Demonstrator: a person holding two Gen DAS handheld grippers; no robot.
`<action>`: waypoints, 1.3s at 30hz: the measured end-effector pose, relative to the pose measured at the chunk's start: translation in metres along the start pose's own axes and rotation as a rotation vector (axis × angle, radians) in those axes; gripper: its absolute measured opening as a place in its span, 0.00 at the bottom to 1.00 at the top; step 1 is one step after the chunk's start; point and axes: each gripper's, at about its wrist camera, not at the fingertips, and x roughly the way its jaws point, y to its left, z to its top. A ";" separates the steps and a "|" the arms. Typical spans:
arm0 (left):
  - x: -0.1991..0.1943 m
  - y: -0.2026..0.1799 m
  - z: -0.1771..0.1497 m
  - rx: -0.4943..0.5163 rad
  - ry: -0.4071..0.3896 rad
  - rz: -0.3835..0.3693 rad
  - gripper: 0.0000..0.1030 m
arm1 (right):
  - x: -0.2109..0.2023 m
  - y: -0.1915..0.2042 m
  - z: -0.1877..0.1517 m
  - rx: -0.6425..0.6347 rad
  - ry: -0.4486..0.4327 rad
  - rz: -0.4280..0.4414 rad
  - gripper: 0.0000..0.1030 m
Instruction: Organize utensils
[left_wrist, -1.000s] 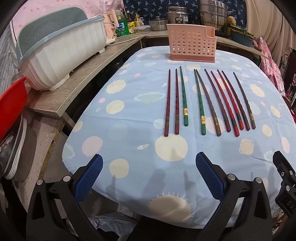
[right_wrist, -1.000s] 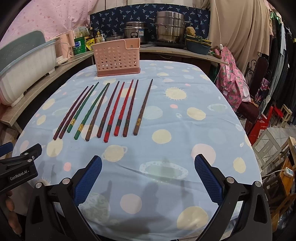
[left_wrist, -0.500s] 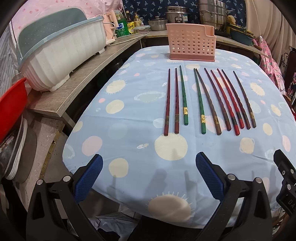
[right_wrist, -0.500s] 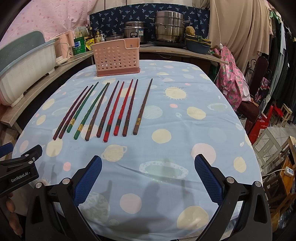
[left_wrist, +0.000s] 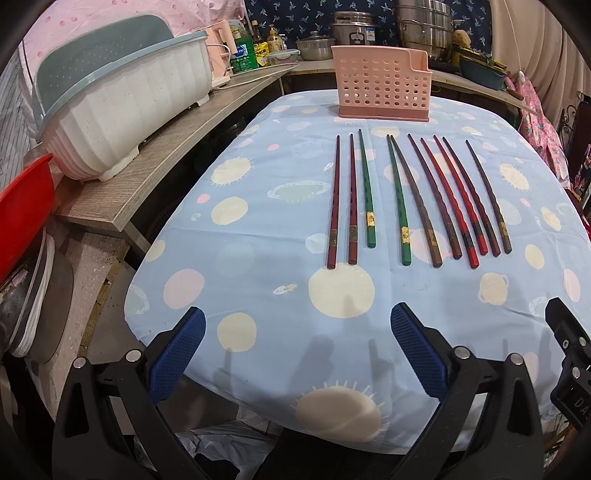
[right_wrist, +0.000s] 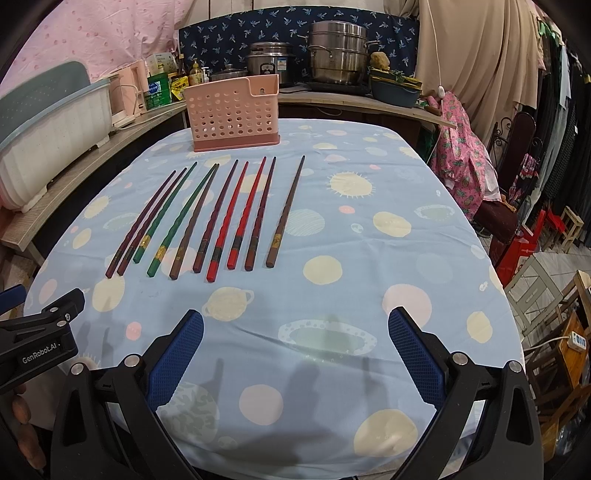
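Observation:
Several chopsticks lie side by side on the blue dotted tablecloth (left_wrist: 258, 295): dark red ones (left_wrist: 334, 206) at the left, green ones (left_wrist: 366, 192), brown and bright red ones (left_wrist: 448, 205) to the right. In the right wrist view the same row (right_wrist: 221, 218) lies ahead left. A pink perforated utensil basket (left_wrist: 382, 88) stands upright behind the row, also in the right wrist view (right_wrist: 234, 110). My left gripper (left_wrist: 297, 350) is open and empty above the table's near edge. My right gripper (right_wrist: 295, 350) is open and empty over the near cloth.
A white and teal dish rack (left_wrist: 122, 99) sits on a wooden counter (left_wrist: 162, 158) left of the table. A red basin (left_wrist: 18, 210) is at far left. Pots (right_wrist: 338, 55) and bottles stand on the back counter. A chair and clothes (right_wrist: 469, 155) are right of the table.
Both grippers have barely moved; the views have shifted very slightly. Nothing was taken hold of or let go.

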 end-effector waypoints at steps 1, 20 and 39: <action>0.000 0.000 -0.001 0.000 0.000 0.000 0.93 | 0.000 0.000 0.000 0.000 -0.001 0.000 0.93; 0.008 0.007 -0.003 -0.014 0.023 0.005 0.93 | 0.004 -0.005 -0.005 0.008 0.007 -0.003 0.93; 0.071 0.024 0.029 -0.064 0.064 -0.020 0.93 | 0.036 -0.012 0.020 0.030 0.021 -0.014 0.93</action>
